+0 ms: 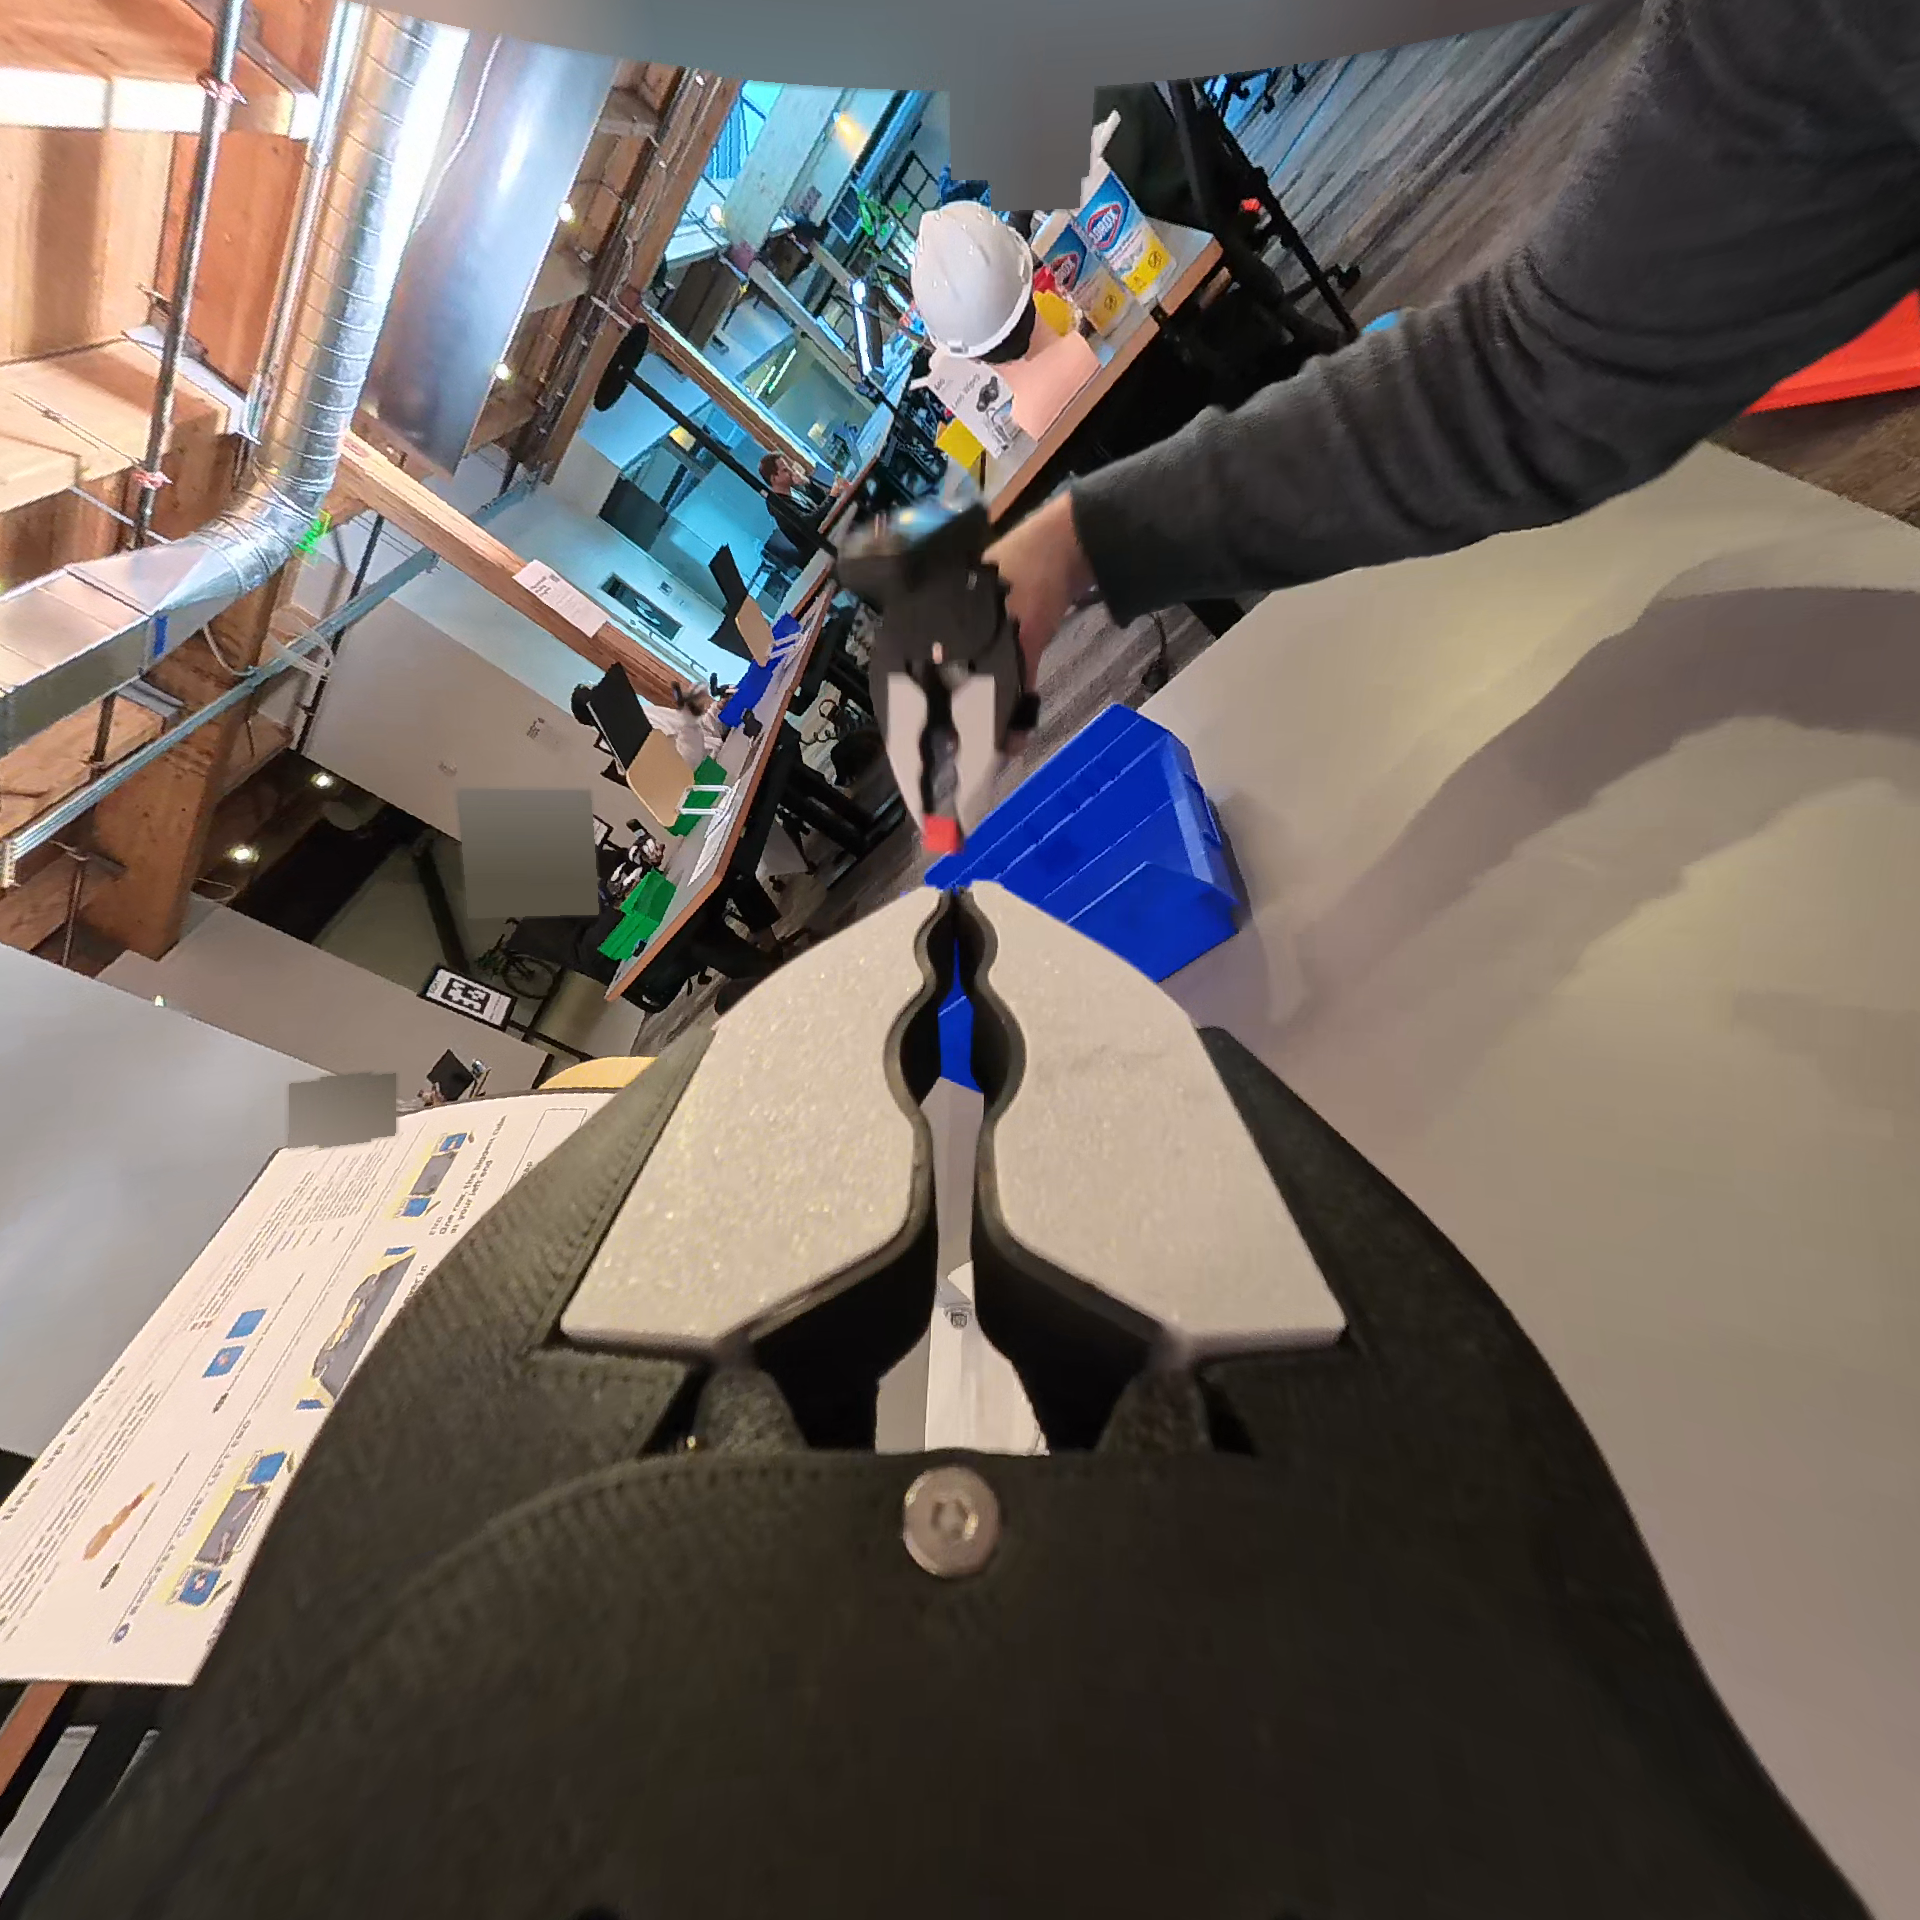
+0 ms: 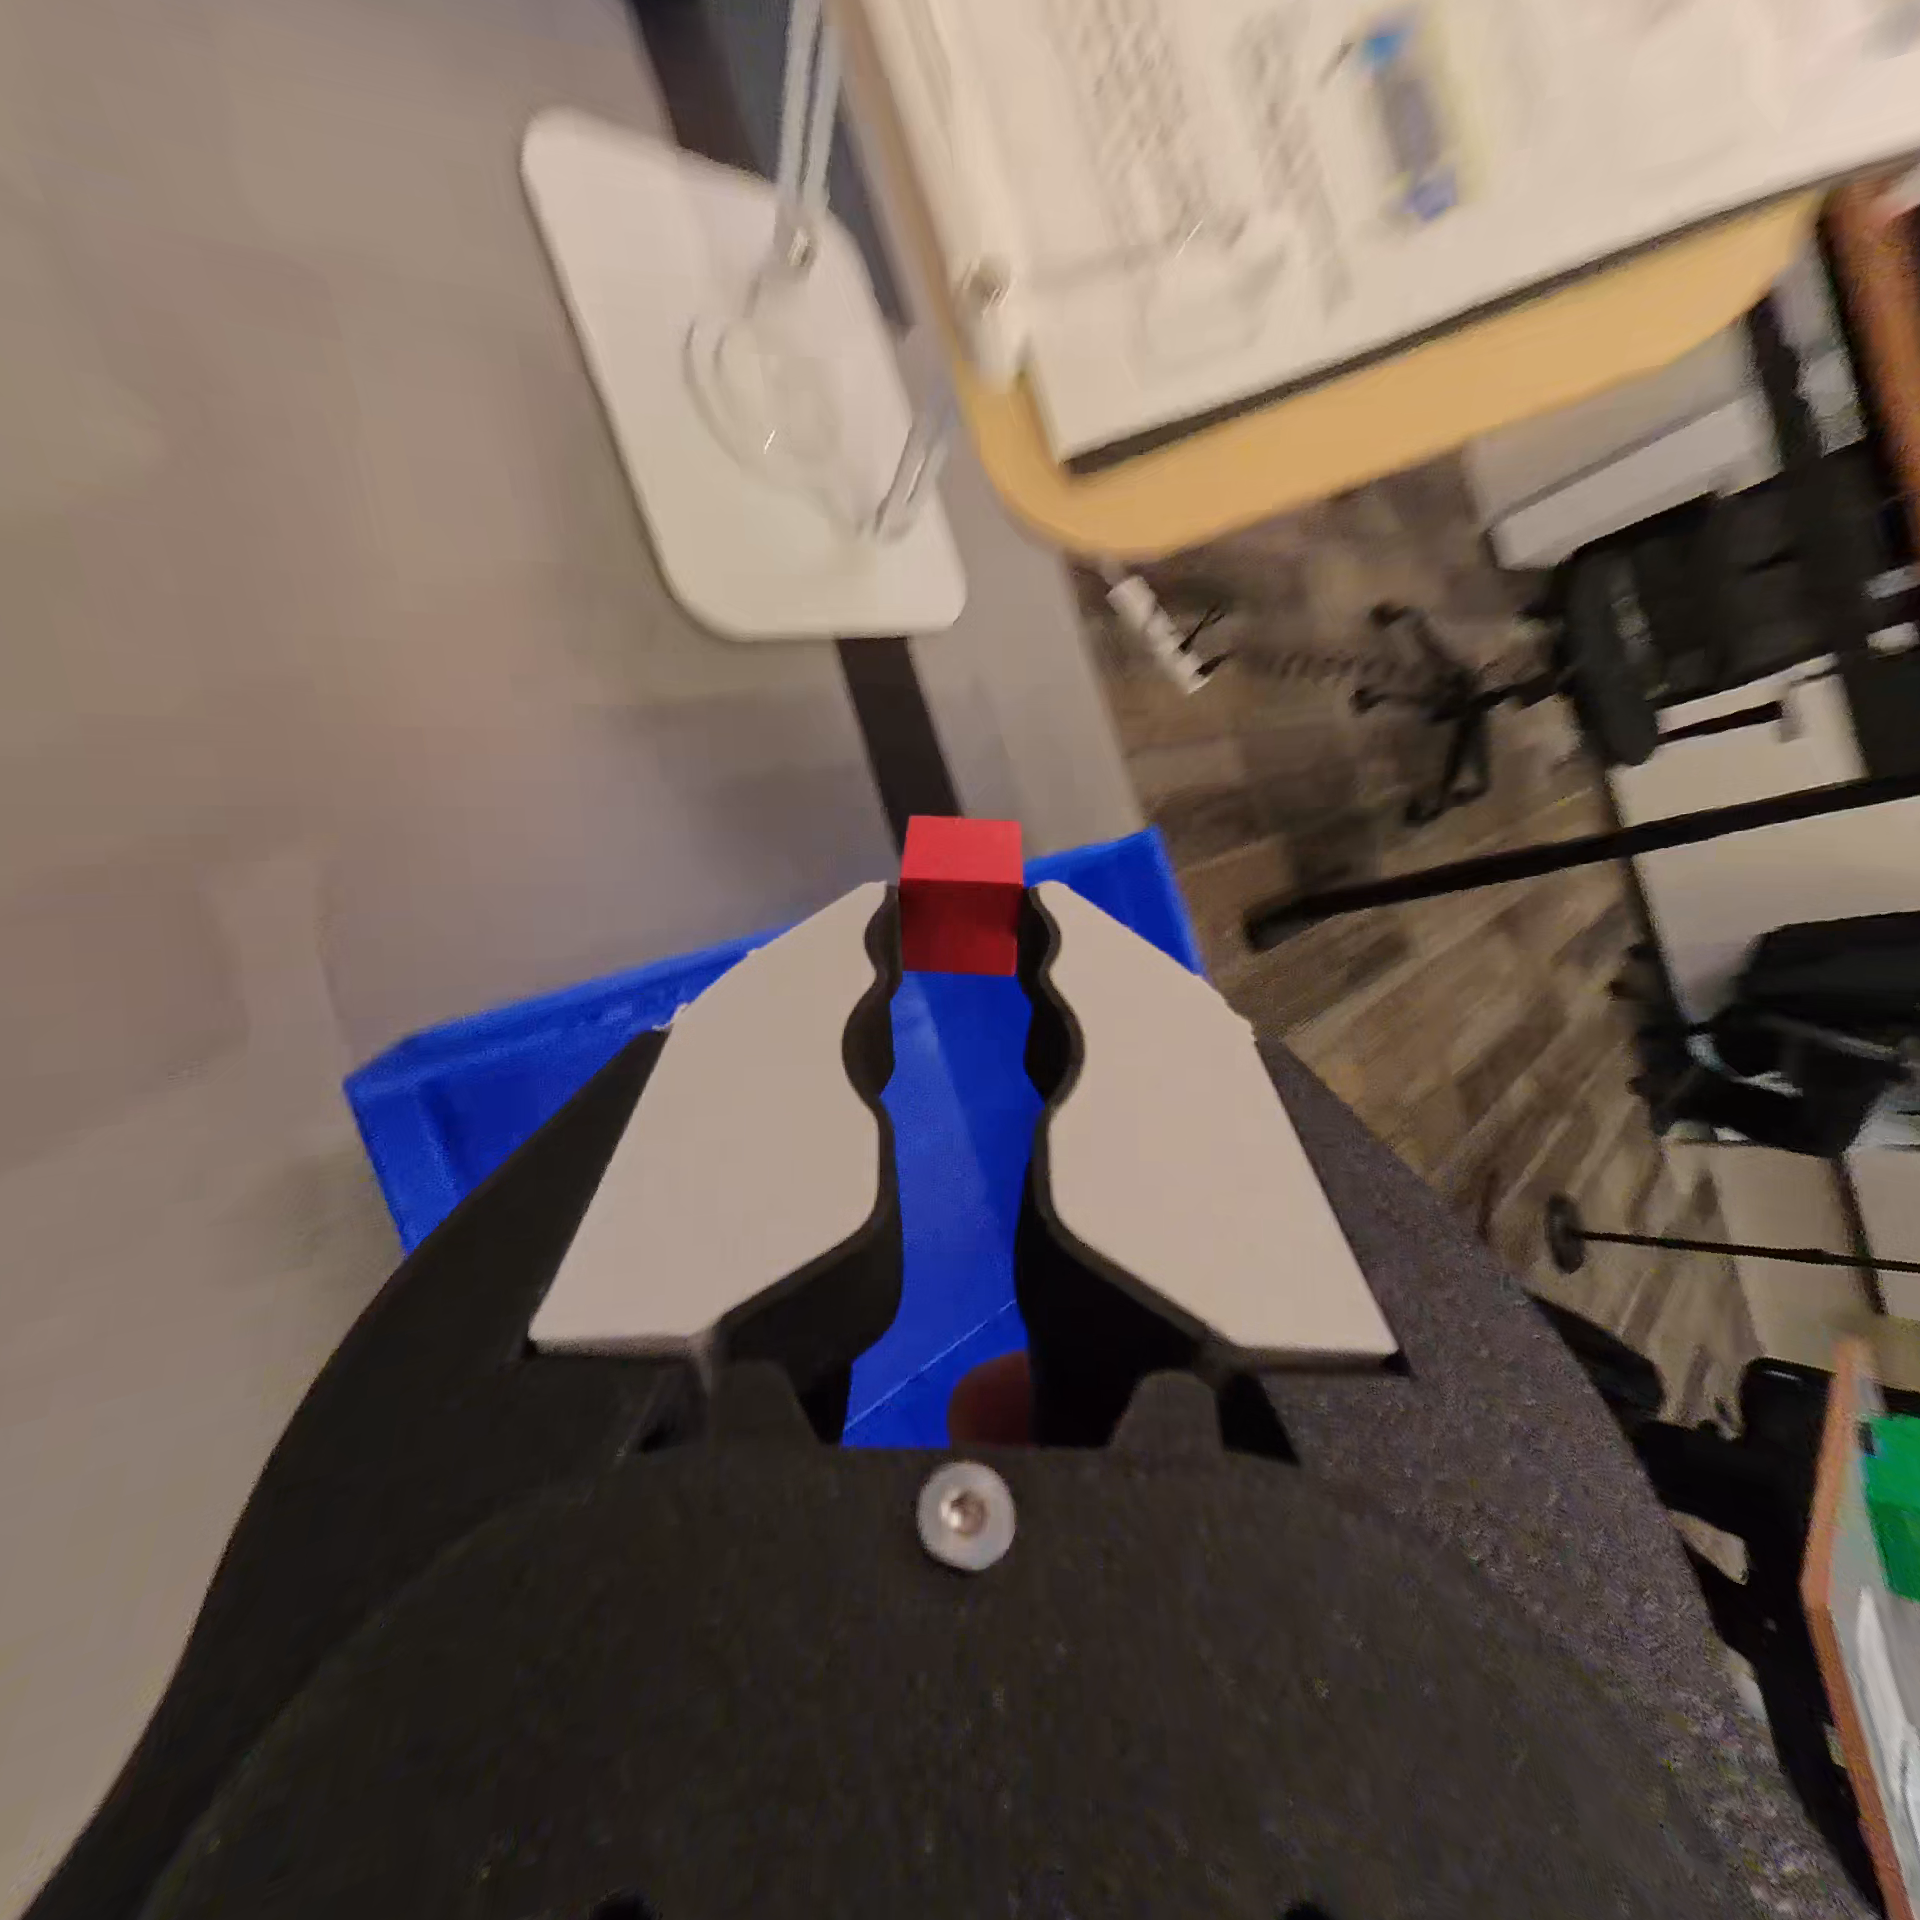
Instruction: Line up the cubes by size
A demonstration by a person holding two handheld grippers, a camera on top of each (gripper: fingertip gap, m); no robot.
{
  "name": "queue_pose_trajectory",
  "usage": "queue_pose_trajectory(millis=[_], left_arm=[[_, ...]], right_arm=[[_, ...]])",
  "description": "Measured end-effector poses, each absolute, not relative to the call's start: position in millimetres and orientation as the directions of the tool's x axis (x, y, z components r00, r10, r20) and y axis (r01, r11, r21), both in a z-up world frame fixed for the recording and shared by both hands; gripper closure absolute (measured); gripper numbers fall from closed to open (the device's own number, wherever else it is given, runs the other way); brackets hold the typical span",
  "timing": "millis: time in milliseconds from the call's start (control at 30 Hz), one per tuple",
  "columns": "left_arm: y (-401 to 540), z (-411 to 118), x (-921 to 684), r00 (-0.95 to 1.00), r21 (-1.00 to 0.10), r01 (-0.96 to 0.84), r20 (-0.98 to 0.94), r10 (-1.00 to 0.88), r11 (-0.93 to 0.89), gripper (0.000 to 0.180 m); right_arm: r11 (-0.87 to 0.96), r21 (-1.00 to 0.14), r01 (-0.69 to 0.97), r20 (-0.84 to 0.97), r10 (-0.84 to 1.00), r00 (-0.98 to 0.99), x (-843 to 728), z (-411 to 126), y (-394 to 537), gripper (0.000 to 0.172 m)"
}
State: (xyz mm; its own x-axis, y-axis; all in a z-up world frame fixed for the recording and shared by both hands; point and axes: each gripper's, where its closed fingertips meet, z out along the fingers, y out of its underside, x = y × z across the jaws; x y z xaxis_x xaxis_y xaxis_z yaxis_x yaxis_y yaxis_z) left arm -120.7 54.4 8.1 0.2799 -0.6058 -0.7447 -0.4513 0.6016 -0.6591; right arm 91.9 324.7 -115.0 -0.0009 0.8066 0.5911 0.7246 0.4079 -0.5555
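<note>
in the left wrist view, the left gripper (image 1: 951, 904) fills the near ground, its grey fingers (image 1: 790, 1122) brought together so the tips meet with nothing between them. through the wavy slit between them a strip of the grey table (image 1: 1558, 1039) and a bit of blue show. to the left of the gripper a printed sheet (image 1: 260, 1382) lies at the table's edge. just past the fingertips stands a blue bin (image 1: 1132, 852) on the table. above the bin's near corner hangs the right gripper (image 1: 940, 821), held by a hand (image 1: 1039, 582) in a dark grey sleeve (image 1: 1455, 447); a small red cube (image 1: 940, 833) sits at its tips. farther off lie long desks with green bins (image 1: 644, 914), a white hard hat (image 1: 971, 275) and a big silver duct (image 1: 312, 343) overhead.

in the right wrist view, the right gripper (image 2: 961, 904) is narrowed on the red cube (image 2: 958, 899), a fingertip (image 2: 842, 935) pressing on each side, so the cube is held clear of the table. right below and behind it is the blue bin (image 2: 499, 1081), its inside showing between the fingers. beyond, blurred, a white stand base (image 2: 727, 395) rests on the grey table (image 2: 260, 520), then a tan-edged desk (image 2: 1351, 457) bearing paper, and wood floor (image 2: 1455, 987) to the right.
</note>
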Motion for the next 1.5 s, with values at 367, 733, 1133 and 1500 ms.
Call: queue_pose_trajectory(millis=[367, 733, 1133, 1500], left_arm=[[56.9, 6.7, -120.4, 0.27, -0.681, -0.419, -0.725, -0.633, 0.601, 0.18], [64.2, 2.5, -124.7, 0.278, -0.69, -0.433, -0.715, -0.642, 0.581, 0.18], [68.0, -1.1, -124.9, 0.275, -0.694, -0.442, -0.708, -0.65, 0.568, 0.18], [69.8, -4.8, -121.5, 0.262, -0.693, -0.452, -0.706, -0.658, 0.562, 0.18]], right_arm=[[0.293, -0.313, 0.904, 0.293, 0.935, -0.202, 105.0, -243.8, 373.1, 0.151], [0.294, -0.159, 0.943, 0.128, 0.953, -0.275, 106.5, -293.0, 386.1, 0.151], [0.317, -0.111, 0.942, 0.093, 0.947, -0.308, 101.1, -306.3, 386.4, 0.151], [0.304, -0.115, 0.946, 0.15, 0.947, -0.286, 101.9, -293.3, 390.2, 0.128]])
